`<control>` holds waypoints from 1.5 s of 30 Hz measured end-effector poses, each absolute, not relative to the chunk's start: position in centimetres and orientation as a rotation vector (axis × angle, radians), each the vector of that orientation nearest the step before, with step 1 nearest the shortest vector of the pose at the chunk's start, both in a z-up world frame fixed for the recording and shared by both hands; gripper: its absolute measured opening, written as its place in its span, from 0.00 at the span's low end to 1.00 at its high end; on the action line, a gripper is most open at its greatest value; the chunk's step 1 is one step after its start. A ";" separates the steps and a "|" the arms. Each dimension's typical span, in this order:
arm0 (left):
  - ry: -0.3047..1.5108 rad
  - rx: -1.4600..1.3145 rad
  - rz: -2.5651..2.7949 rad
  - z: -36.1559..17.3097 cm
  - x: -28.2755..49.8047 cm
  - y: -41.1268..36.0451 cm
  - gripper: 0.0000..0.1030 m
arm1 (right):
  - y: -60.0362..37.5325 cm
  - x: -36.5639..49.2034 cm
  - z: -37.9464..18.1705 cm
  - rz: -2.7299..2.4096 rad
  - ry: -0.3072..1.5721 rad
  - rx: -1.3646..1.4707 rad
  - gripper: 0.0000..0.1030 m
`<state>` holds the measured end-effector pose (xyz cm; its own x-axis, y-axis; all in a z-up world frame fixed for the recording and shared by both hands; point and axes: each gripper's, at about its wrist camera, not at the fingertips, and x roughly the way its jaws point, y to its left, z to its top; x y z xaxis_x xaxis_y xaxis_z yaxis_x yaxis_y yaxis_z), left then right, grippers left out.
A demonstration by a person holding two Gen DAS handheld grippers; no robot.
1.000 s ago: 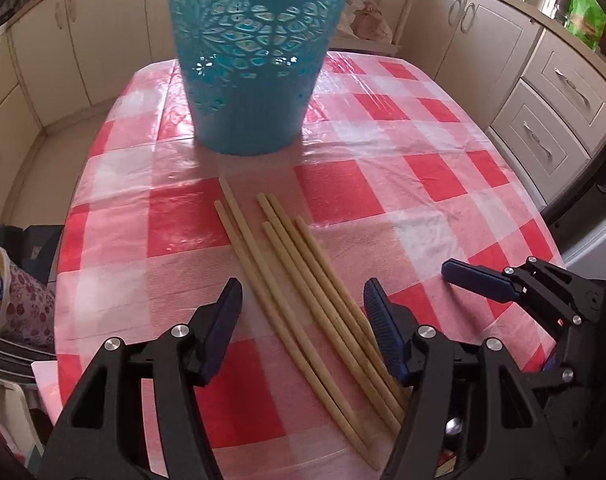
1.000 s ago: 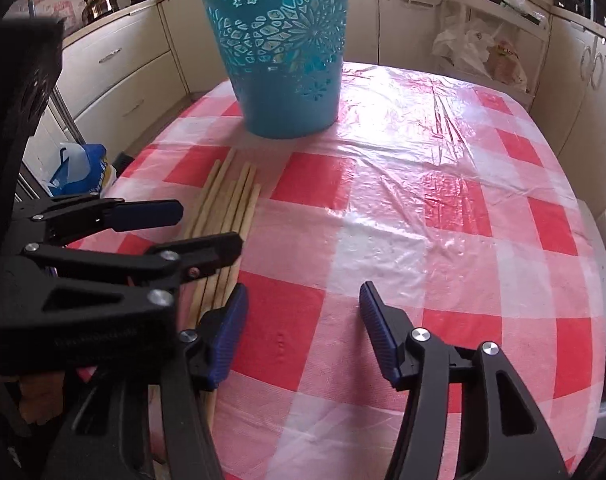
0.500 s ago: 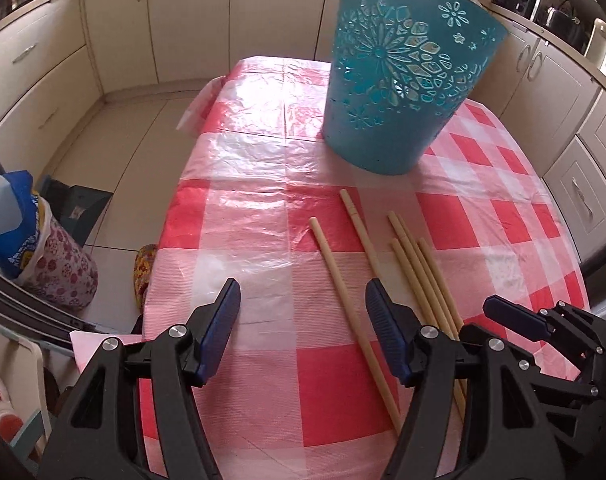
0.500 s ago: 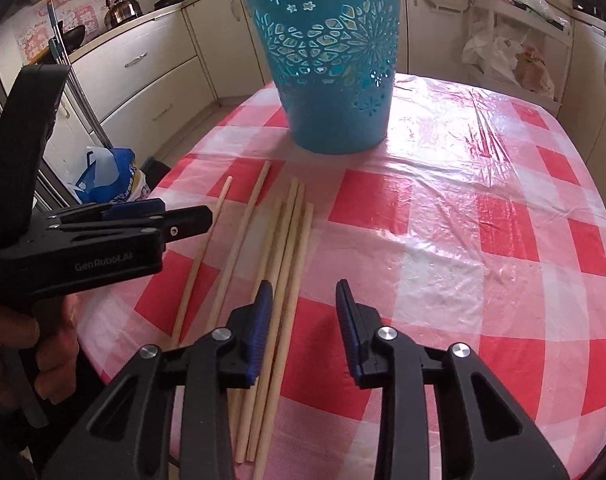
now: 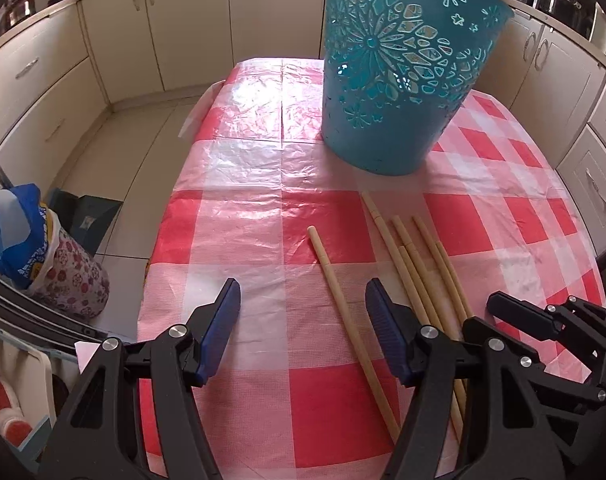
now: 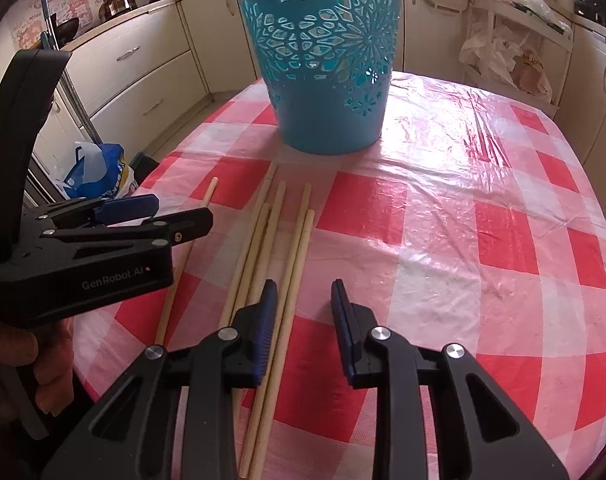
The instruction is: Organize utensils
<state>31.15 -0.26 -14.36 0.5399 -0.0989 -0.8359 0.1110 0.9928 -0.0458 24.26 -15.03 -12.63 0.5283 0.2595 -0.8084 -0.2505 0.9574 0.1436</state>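
Note:
Several wooden chopsticks [image 5: 419, 264] lie side by side on the red-and-white checked tablecloth [image 5: 243, 216], in front of a tall teal cut-out bucket [image 5: 399, 72]. One chopstick [image 5: 343, 304] lies apart to the left, between my left gripper's fingers. My left gripper [image 5: 303, 316] is open and empty above it. My right gripper [image 6: 303, 312] is partly open and empty, over the right-hand chopsticks [image 6: 295, 264]. The bucket [image 6: 323, 60] stands behind them. The left gripper [image 6: 151, 220] shows at the left of the right wrist view.
The table's left edge [image 5: 159, 264] drops to a tiled floor with a blue-and-white bag [image 5: 19, 236]. Kitchen cabinets [image 5: 583, 120] surround the table. A shelf with plastic bags [image 6: 507, 56] stands at the far right.
My left gripper has swung left, so one chopstick now lies between its fingers. My right gripper has narrowed and moved left over the bundle. One chopstick lies apart from the others.

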 end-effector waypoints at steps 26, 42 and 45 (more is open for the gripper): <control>0.964 0.038 -0.146 -14.6 30.4 -0.9 0.63 | -15.5 25.3 -12.5 0.285 0.974 0.042 0.27; 0.951 -0.111 -0.460 -14.4 29.8 -1.4 0.42 | -18.0 24.6 -12.6 0.218 0.964 -0.038 0.10; 0.957 -0.133 -0.435 -14.3 30.0 -0.2 0.41 | -18.6 24.6 -12.7 0.227 0.964 -0.015 0.10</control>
